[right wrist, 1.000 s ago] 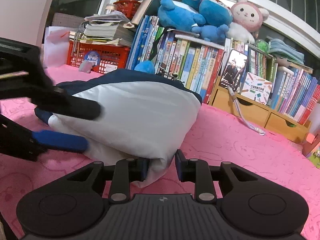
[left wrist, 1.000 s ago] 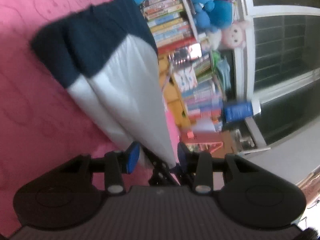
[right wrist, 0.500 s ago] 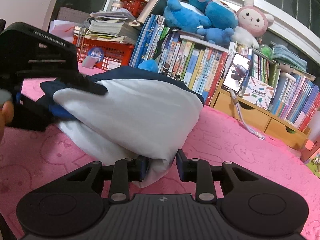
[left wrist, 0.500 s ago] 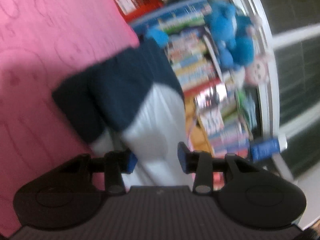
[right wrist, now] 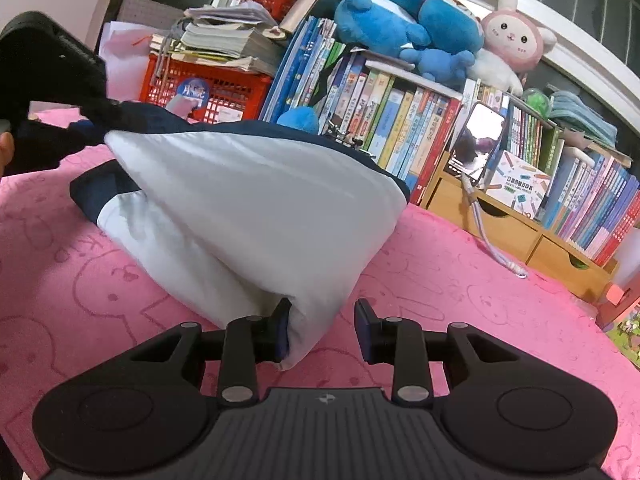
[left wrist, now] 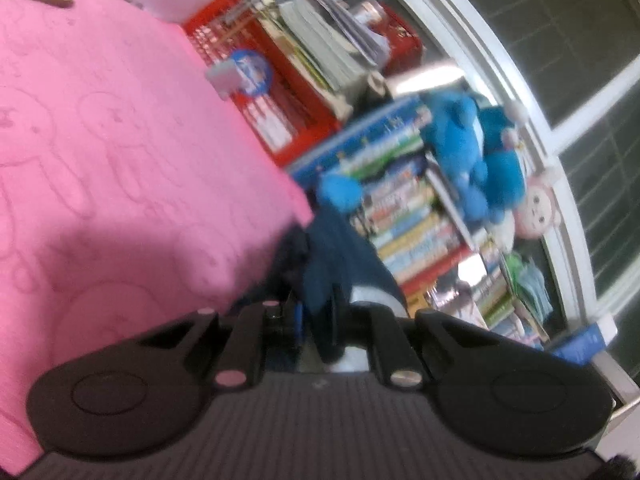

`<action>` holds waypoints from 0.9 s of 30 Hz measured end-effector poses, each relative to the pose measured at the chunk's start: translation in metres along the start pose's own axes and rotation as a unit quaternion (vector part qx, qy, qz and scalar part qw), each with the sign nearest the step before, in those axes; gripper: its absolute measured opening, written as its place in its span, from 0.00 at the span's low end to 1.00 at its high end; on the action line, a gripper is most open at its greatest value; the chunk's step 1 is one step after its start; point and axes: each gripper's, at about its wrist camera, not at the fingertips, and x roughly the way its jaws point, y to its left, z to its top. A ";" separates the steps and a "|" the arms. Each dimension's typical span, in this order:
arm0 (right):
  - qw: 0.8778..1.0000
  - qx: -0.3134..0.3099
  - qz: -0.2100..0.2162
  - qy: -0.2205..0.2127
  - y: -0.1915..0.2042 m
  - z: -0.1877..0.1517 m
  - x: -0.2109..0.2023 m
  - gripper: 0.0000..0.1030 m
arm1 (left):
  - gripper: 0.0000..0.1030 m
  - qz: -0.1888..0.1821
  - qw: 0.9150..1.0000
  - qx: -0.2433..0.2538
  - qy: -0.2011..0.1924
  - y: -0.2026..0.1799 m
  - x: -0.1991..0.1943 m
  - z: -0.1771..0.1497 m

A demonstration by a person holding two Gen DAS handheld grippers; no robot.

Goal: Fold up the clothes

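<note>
We are closing the left gripper (left wrist: 318, 316) on the shirt's (right wrist: 248, 204) navy edge over the pink worktop (right wrist: 440, 276); right gripper (right wrist: 322, 330) fingers are opening, white corner may be slipping, fold collapsing

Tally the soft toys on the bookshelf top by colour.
Blue plush toys: 2
Pink plush rabbit: 1
Total: 3

One garment (right wrist: 248, 196), two grippers, one red basket (right wrist: 208, 90), one phone (right wrist: 478, 140).
</note>
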 end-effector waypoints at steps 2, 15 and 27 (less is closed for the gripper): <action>1.000 0.000 -0.001 0.002 0.000 0.000 0.001 0.32 | 0.15 -0.015 0.999 -0.025 0.024 0.008 0.010 0.002; 1.000 0.018 -0.017 0.013 -0.004 0.001 0.006 0.41 | 0.08 -0.017 0.999 0.012 0.031 0.012 0.023 0.000; 0.999 0.035 0.005 0.031 -0.007 0.015 0.017 0.28 | 0.09 0.010 0.999 0.024 0.036 0.025 0.014 -0.006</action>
